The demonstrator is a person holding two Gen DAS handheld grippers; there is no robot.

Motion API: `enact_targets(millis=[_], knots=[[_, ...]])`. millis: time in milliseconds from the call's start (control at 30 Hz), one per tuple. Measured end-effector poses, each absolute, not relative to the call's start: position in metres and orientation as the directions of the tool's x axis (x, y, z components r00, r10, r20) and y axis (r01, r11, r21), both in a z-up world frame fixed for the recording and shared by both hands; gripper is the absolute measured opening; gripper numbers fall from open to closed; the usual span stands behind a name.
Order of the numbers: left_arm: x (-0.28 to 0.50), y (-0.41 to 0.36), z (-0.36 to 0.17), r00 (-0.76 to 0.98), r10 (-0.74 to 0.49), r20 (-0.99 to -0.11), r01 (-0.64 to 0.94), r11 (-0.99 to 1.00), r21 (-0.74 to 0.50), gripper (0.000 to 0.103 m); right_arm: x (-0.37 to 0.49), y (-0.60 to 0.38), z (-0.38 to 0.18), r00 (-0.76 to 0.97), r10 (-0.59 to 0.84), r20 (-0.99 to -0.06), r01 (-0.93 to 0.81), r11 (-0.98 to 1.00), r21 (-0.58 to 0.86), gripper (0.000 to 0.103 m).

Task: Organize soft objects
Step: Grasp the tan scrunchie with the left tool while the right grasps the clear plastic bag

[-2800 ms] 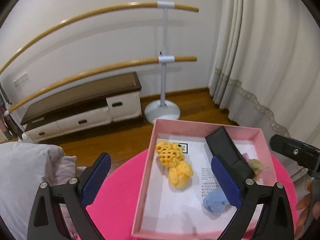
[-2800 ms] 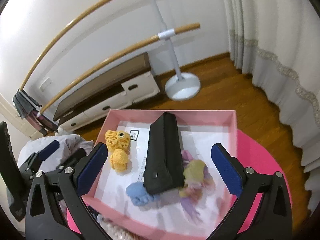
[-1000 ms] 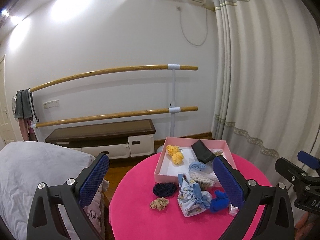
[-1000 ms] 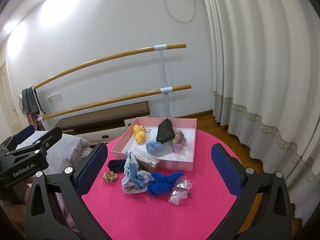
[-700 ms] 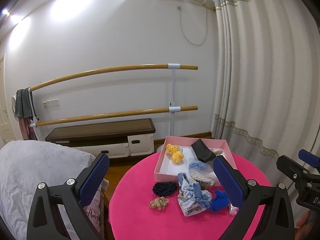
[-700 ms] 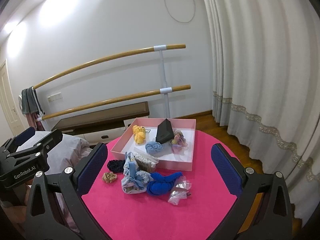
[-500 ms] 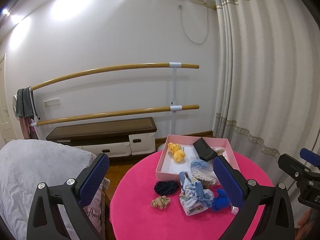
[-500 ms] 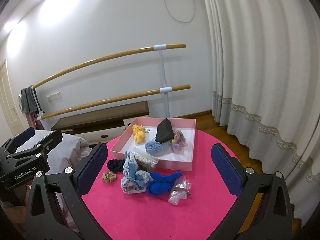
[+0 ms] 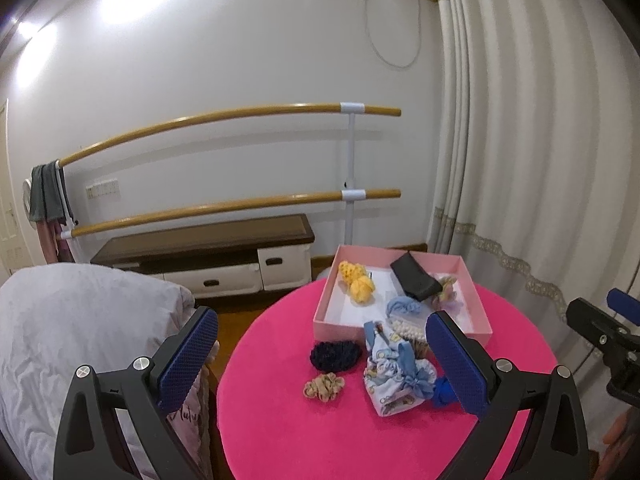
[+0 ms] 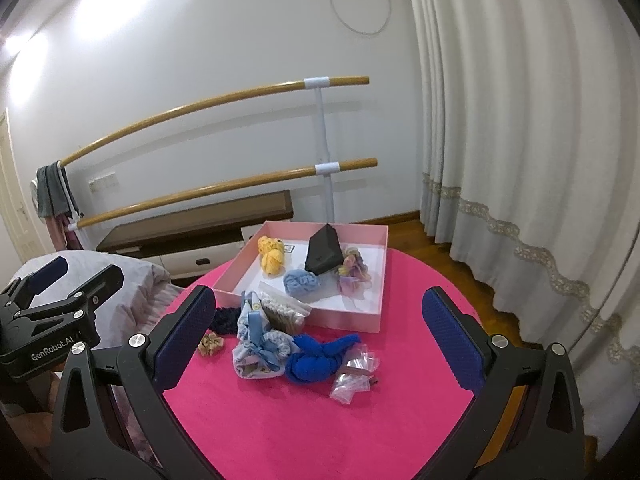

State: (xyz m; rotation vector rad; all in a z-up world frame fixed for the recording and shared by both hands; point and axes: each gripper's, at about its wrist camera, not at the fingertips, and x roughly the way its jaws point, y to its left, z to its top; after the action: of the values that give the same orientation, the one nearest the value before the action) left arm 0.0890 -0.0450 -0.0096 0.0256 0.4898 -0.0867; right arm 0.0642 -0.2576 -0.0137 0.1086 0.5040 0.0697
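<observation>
A pink box (image 10: 347,313) (image 9: 400,255) stands at the far side of a round pink table (image 10: 280,420) (image 9: 304,432). It holds yellow scrunchies (image 10: 271,255), a light blue scrunchie (image 10: 301,281), a pastel scrunchie (image 10: 354,276) and a black case (image 10: 324,256). In front of it lie a patterned blue pouch (image 10: 260,350), a royal blue knot (image 10: 320,356), a navy scrunchie (image 9: 334,355), a tan scrunchie (image 9: 323,386) and a bag of cotton swabs (image 10: 282,312). My left gripper (image 9: 320,354) and right gripper (image 10: 320,336) are open, empty, held back above the table.
A small clear plastic bag (image 10: 352,372) lies at the right of the pile. A grey bedcover (image 9: 72,340) lies left of the table. A ballet barre (image 9: 240,204) and a low cabinet (image 9: 208,256) stand by the far wall. Curtains (image 10: 520,160) hang at the right.
Both grippers have pulled well back and up from inside the pink box, so the whole table shows. Over the last second they have barely moved.
</observation>
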Motion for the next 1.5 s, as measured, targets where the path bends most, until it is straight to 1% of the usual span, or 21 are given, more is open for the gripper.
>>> enact_targets(millis=[133, 267, 367, 600, 800, 933, 1000, 1067, 1100, 1133, 1167, 1200, 1233, 1267, 1300, 1333, 1367, 1433, 1500], knots=[[0.101, -0.040, -0.028, 0.855, -0.067, -0.514, 0.083, 0.997, 0.007, 0.103, 0.071, -0.261, -0.027, 0.857, 0.075, -0.510, -0.024, 0.994, 0.106, 0.103], [0.126, -0.030, -0.063, 0.799, -0.053, -0.599, 0.068, 0.998, 0.002, 0.103, 0.082, -0.272, -0.055, 0.816, 0.050, -0.576, 0.011, 0.995, 0.103, 0.103], [0.143, -0.025, -0.084, 0.767, -0.050, -0.640, 0.062, 0.998, -0.005, 0.103, 0.089, -0.279, -0.074, 0.786, 0.033, -0.617, 0.031, 0.995, 0.093, 0.103], [0.187, -0.028, -0.128, 0.694, -0.040, -0.719, 0.081, 0.996, 0.023, 0.103, 0.112, -0.291, -0.118, 0.713, 0.027, -0.701, 0.051, 0.995, 0.091, 0.103], [0.229, -0.038, -0.173, 0.640, -0.018, -0.768, 0.103, 0.993, 0.063, 0.103, 0.133, -0.295, -0.155, 0.634, 0.036, -0.773, 0.049, 0.995, 0.087, 0.103], [0.255, -0.041, -0.195, 0.596, -0.020, -0.803, 0.115, 0.992, 0.061, 0.093, 0.143, -0.293, -0.175, 0.591, 0.042, -0.805, 0.039, 0.996, 0.081, 0.100], [0.267, -0.038, -0.199, 0.586, -0.065, -0.807, 0.120, 0.993, 0.007, 0.090, 0.149, -0.292, -0.185, 0.572, 0.049, -0.819, 0.033, 0.996, 0.083, 0.097], [0.276, -0.038, -0.201, 0.585, -0.075, -0.807, 0.124, 0.992, -0.002, 0.082, 0.154, -0.291, -0.191, 0.563, 0.068, -0.824, 0.020, 0.995, 0.096, 0.096], [0.279, -0.037, -0.202, 0.586, -0.079, -0.807, 0.126, 0.992, -0.005, 0.079, 0.156, -0.289, -0.192, 0.560, 0.069, -0.826, 0.016, 0.995, 0.095, 0.096], [0.280, -0.036, -0.201, 0.586, -0.085, -0.806, 0.129, 0.992, -0.011, 0.074, 0.158, -0.286, -0.194, 0.558, 0.071, -0.827, 0.011, 0.996, 0.093, 0.094], [0.282, -0.035, -0.201, 0.587, -0.092, -0.805, 0.132, 0.991, -0.017, 0.067, 0.160, -0.284, -0.196, 0.554, 0.076, -0.829, 0.005, 0.996, 0.094, 0.086], [0.283, -0.034, -0.200, 0.587, -0.099, -0.803, 0.138, 0.990, -0.021, 0.062, 0.162, -0.283, -0.197, 0.553, 0.085, -0.829, -0.002, 0.995, 0.100, 0.081], [0.282, -0.034, -0.199, 0.588, -0.105, -0.802, 0.144, 0.989, -0.024, 0.053, 0.164, -0.282, -0.199, 0.552, 0.094, -0.829, -0.009, 0.994, 0.107, 0.073], [0.281, -0.032, -0.196, 0.587, -0.113, -0.802, 0.151, 0.988, -0.029, 0.043, 0.166, -0.280, -0.201, 0.549, 0.102, -0.829, -0.017, 0.994, 0.111, 0.069], [0.279, -0.032, -0.195, 0.586, -0.119, -0.802, 0.155, 0.987, -0.033, 0.038, 0.166, -0.278, -0.201, 0.554, 0.094, -0.828, -0.019, 0.995, 0.100, 0.067], [0.278, -0.032, -0.194, 0.584, -0.123, -0.802, 0.158, 0.987, -0.037, 0.031, 0.166, -0.277, -0.201, 0.557, 0.094, -0.825, -0.023, 0.995, 0.098, 0.059], [0.276, -0.030, -0.192, 0.582, -0.131, -0.803, 0.162, 0.986, -0.043, 0.028, 0.167, -0.277, -0.200, 0.561, 0.112, -0.820, -0.028, 0.993, 0.116, 0.049], [0.272, -0.029, -0.190, 0.581, -0.138, -0.802, 0.163, 0.985, -0.051, 0.026, 0.165, -0.280, -0.200, 0.564, 0.132, -0.815, -0.031, 0.990, 0.139, 0.043], [0.265, -0.028, -0.186, 0.584, -0.135, -0.800, 0.164, 0.985, -0.046, 0.025, 0.163, -0.282, -0.200, 0.565, 0.146, -0.812, -0.038, 0.988, 0.152, 0.042]])
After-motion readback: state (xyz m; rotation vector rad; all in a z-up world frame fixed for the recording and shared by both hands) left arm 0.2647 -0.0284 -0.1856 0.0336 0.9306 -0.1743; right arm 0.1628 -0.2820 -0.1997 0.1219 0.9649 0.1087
